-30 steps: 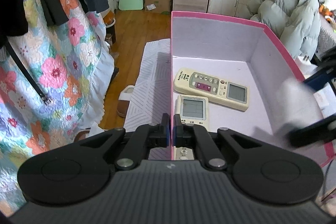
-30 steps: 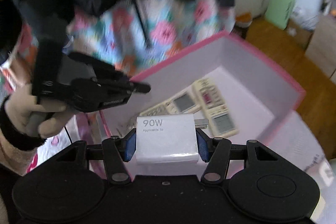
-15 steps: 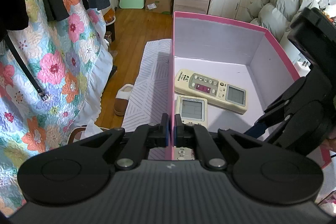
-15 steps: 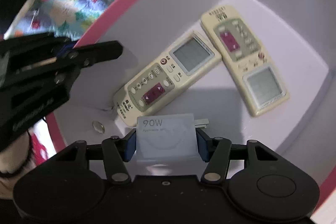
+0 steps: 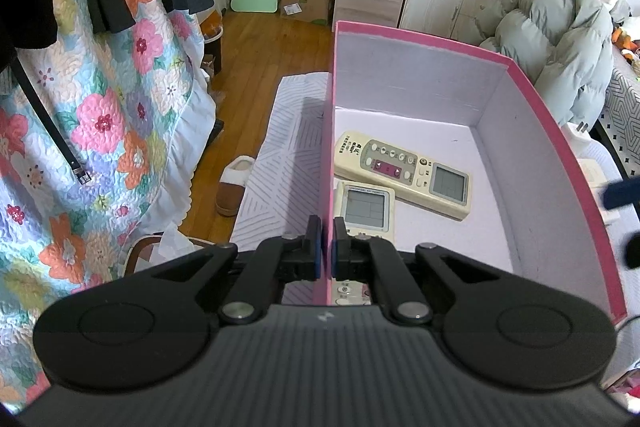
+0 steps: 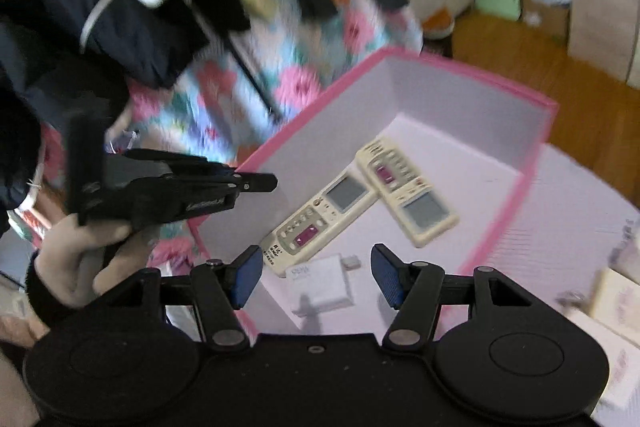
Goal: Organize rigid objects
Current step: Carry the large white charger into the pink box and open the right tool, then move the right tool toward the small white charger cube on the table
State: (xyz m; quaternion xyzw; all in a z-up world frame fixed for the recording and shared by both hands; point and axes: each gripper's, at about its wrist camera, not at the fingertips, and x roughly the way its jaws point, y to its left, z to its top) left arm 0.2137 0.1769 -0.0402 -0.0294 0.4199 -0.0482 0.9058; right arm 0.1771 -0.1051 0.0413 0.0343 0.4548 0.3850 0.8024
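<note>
A pink box (image 5: pixel 424 39) with a pale lilac inside holds two cream remote controls (image 5: pixel 402 173) (image 5: pixel 366 209). My left gripper (image 5: pixel 326 247) is shut on the box's left wall and holds it. In the right wrist view the box (image 6: pixel 460 67) holds the two remotes (image 6: pixel 406 193) (image 6: pixel 320 219) and a white 90W charger (image 6: pixel 322 285) lying on its floor. My right gripper (image 6: pixel 316 277) is open and empty just above the charger. The left gripper (image 6: pixel 256 183) shows there clamped on the wall.
A floral quilt (image 5: pixel 100 115) and dark clothes hang at the left. The box stands on a white striped cloth (image 5: pixel 276 155). A slipper (image 5: pixel 234 187) lies on the wood floor. A grey-green puffer jacket (image 5: pixel 560 39) lies at the right. White boxes (image 6: pixel 608 307) sit beside the pink box.
My right gripper opened and let go of the white charger, which now lies on the box floor. It then drew back up and out. The left gripper kept its hold.
</note>
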